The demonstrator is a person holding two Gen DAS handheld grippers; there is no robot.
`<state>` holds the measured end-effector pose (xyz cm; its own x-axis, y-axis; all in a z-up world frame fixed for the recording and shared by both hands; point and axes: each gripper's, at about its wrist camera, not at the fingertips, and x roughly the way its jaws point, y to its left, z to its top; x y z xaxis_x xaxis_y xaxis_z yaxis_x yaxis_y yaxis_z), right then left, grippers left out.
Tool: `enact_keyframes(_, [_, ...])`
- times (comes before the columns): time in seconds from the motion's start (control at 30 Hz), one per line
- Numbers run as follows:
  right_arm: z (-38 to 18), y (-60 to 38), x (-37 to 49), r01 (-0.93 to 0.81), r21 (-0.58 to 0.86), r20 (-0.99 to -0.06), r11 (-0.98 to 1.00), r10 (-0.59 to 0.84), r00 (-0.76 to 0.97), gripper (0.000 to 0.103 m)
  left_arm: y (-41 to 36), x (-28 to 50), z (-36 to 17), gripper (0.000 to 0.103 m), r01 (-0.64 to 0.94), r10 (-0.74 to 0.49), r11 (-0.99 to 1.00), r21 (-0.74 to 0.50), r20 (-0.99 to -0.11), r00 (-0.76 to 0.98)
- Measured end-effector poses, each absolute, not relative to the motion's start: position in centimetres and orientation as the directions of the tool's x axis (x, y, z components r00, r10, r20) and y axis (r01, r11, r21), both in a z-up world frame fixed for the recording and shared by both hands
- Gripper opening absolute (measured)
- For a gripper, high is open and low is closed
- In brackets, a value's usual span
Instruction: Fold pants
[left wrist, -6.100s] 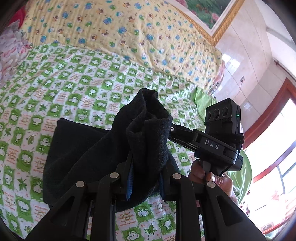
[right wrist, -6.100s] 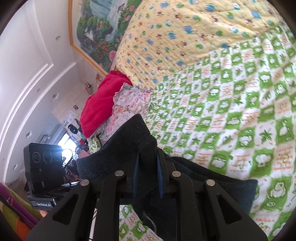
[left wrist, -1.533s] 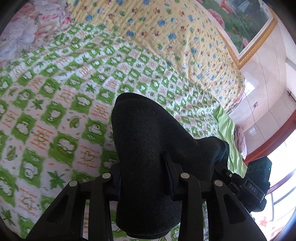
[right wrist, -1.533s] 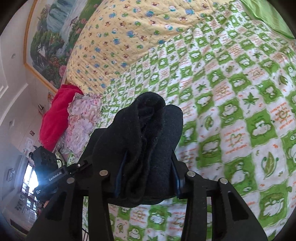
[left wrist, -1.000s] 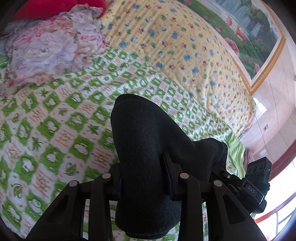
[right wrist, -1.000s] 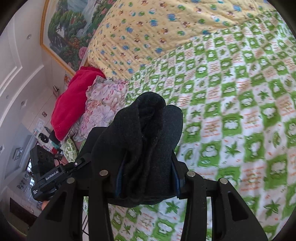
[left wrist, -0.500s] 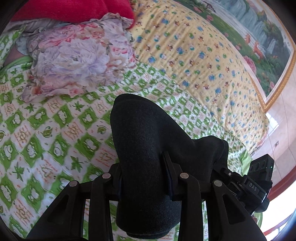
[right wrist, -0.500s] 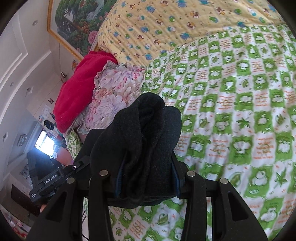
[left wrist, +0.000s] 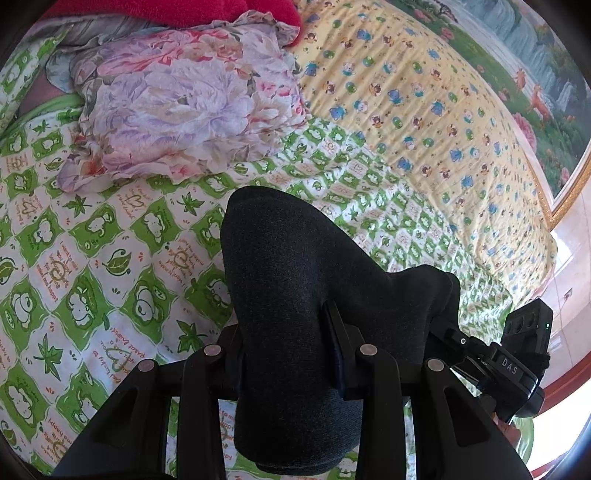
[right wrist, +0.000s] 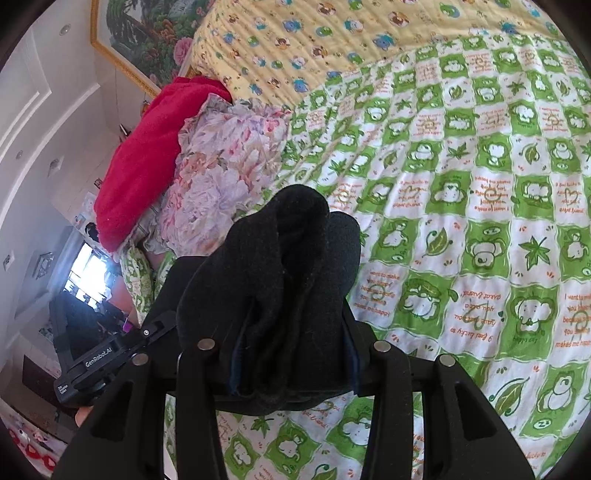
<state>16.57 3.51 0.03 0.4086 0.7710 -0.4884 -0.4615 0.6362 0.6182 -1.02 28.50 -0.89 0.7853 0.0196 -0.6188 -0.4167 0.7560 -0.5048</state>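
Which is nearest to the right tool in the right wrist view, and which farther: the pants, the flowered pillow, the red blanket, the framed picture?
1. Pants, clamped in the right tool.
2. Flowered pillow, up left on the bed.
3. Red blanket, behind the pillow, farther left.
4. Framed picture, on the wall, top left.

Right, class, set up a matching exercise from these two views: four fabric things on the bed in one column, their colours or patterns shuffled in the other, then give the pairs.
Things:
1. pants
2. blanket
3. pillow
4. bed sheet

Looks:
A. green and white checks
B. plain red
C. dark, almost black
D. pink and lilac flowers

Pairs: 1-C, 2-B, 3-D, 4-A
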Motion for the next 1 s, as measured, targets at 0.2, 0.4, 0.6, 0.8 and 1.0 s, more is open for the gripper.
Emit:
enact_keyframes(0.2, [-1.5, 2.9, 17.5, -0.440, 0.636, -0.498, 0.634, 0.773, 0.394, 0.056, 28.5, -0.8, -2.0, 0.043, -0.422, 0.019, 0.767, -0.483, -0.640, 0.768])
enact_keyframes(0.4, [-2.3, 3.0, 17.9, -0.445, 0.630, -0.504, 0.637, 0.771, 0.390, 0.064, 28.5, -0.9, -2.9, 0.056, -0.452, 0.047, 0.767, -0.455, -0.662, 0.748])
enact_keyframes(0.6, [-2.0, 2.8, 17.6, -0.448, 0.635, -0.499, 0.629, 0.777, 0.384, 0.070, 28.2, -1.5, -2.7, 0.071, -0.478, 0.079, 0.773, -0.418, -0.683, 0.727])
enact_keyframes(0.8, [-0.6, 2.0, 16.3, -0.465, 0.616, -0.478, 0.636, 0.771, 0.421, 0.085, 27.4, -2.3, -1.8, 0.078, -0.482, 0.117, 0.796, -0.366, -0.688, 0.716])
enact_keyframes(1.0, [0.4, 1.8, 15.1, -0.494, 0.575, -0.489, 0.652, 0.758, 0.432, 0.085, 26.5, -3.1, -1.1, 0.078, -0.469, 0.133, 0.818, -0.334, -0.683, 0.719])
